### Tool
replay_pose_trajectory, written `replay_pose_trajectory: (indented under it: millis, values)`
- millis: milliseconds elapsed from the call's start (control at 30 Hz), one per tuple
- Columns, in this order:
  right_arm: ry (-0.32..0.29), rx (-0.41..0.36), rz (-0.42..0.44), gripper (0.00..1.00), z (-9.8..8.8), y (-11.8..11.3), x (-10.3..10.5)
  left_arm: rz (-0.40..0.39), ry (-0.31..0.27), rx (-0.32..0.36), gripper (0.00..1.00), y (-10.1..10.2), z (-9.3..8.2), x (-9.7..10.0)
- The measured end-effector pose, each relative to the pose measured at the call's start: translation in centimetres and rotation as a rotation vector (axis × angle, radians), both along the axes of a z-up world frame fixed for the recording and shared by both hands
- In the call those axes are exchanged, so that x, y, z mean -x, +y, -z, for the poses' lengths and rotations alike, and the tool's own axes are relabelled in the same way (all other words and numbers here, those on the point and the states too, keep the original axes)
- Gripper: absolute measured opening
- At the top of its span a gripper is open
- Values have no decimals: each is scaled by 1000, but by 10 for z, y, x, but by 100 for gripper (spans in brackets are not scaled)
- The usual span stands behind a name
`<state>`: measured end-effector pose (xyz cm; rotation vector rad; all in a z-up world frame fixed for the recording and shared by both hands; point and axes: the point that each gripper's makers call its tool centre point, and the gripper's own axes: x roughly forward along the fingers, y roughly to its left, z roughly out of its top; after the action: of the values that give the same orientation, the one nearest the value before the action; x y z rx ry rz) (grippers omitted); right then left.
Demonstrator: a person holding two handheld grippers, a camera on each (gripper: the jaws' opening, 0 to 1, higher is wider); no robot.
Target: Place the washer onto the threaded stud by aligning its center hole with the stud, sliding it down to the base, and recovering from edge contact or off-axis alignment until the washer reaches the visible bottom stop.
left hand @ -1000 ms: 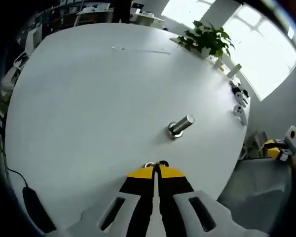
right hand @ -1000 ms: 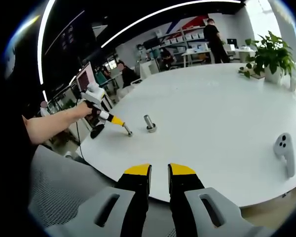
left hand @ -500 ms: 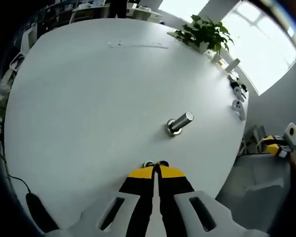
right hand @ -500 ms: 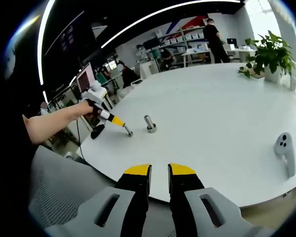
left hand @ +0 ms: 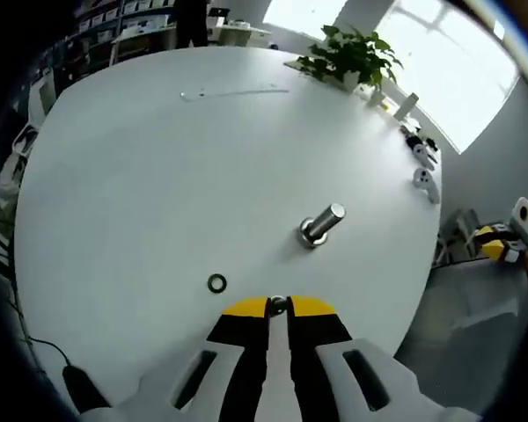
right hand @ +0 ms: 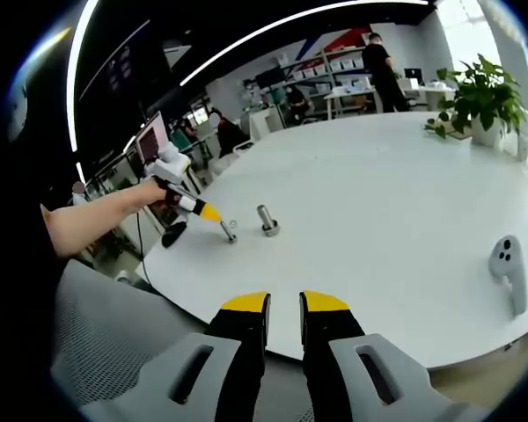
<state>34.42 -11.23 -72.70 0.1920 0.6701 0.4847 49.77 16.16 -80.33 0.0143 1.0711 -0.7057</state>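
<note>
In the left gripper view, one dark ring (left hand: 216, 283) lies flat on the white tabletop (left hand: 158, 176), just left of the jaw tips and apart from them. The left hand-held gripper (left hand: 278, 305) has its yellow-tipped jaws nearly closed on one small silver washer (left hand: 278, 304), pinched at the tips. One steel threaded stud (left hand: 322, 223) stands on its round base ahead and to the right, well apart from the washer, with bare tabletop between them. One potted plant (left hand: 348, 54) and two white controllers (left hand: 425, 178) sit along the far right edge.

In the right gripper view, the right hand-held gripper (right hand: 284, 303) hangs off the tabletop's near edge, jaws slightly parted and holding nothing. One controller (right hand: 507, 268) lies at the right.
</note>
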Motion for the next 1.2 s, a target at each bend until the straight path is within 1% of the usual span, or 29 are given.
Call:
replay_pose_trajectory:
  millis: [67, 167, 267, 367, 400, 433, 467, 500, 533, 567, 600, 667, 733, 767, 900, 933, 967, 1200]
  values:
    - [0, 0, 0, 16, 0, -1, 0, -13, -19, -3, 5, 6, -1, -4]
    - [2, 1, -1, 16, 1, -1, 0, -25, -18, -11, 5, 15, 2, -5]
    - [3, 2, -2, 16, 1, -1, 0, -2, -94, -48, 5, 24, 0, -11]
    - [4, 3, -2, 16, 1, 0, 0, 12, -136, -59, 5, 27, -2, -14]
    - [5, 5, -3, 16, 1, 0, 0, 36, -180, -75, 5, 28, -4, -18]
    - [6, 6, -6, 16, 1, 1, 1, 47, -204, -87, 5, 29, -5, -20]
    - [6, 8, -9, 16, 1, 2, 1, 77, -238, -105, 5, 30, -6, -22]
    - [7, 9, -12, 16, 2, 1, 1, 78, -251, -120, 5, 32, -5, -23]
    - [10, 12, -15, 16, 3, 1, 2, 104, -274, -130, 5, 32, -5, -26]
    - [12, 15, -17, 16, 3, 1, 2, 115, -286, -133, 5, 32, -5, -27]
    - [15, 19, -21, 16, 4, 1, 2, 105, -280, -135, 5, 32, -4, -27]
    - [20, 29, -28, 16, 5, 2, 3, 120, -294, -142, 5, 33, -1, -31]
    - [22, 37, -37, 16, 6, 1, 4, 133, -292, -152, 5, 35, 6, -34]
    - [29, 36, -39, 16, 7, 1, 5, 154, -289, -165, 5, 36, 11, -35]
    - [38, 47, -53, 15, 9, 3, 6, 202, -312, -204, 5, 38, 25, -43]
    - [43, 47, -52, 15, 9, 3, 7, 208, -316, -208, 5, 38, 27, -44]
    - [43, 45, -53, 15, 10, 3, 7, 229, -317, -217, 5, 38, 31, -46]
    - [51, 33, -59, 15, 10, 4, 8, 268, -266, -232, 5, 37, 50, -51]
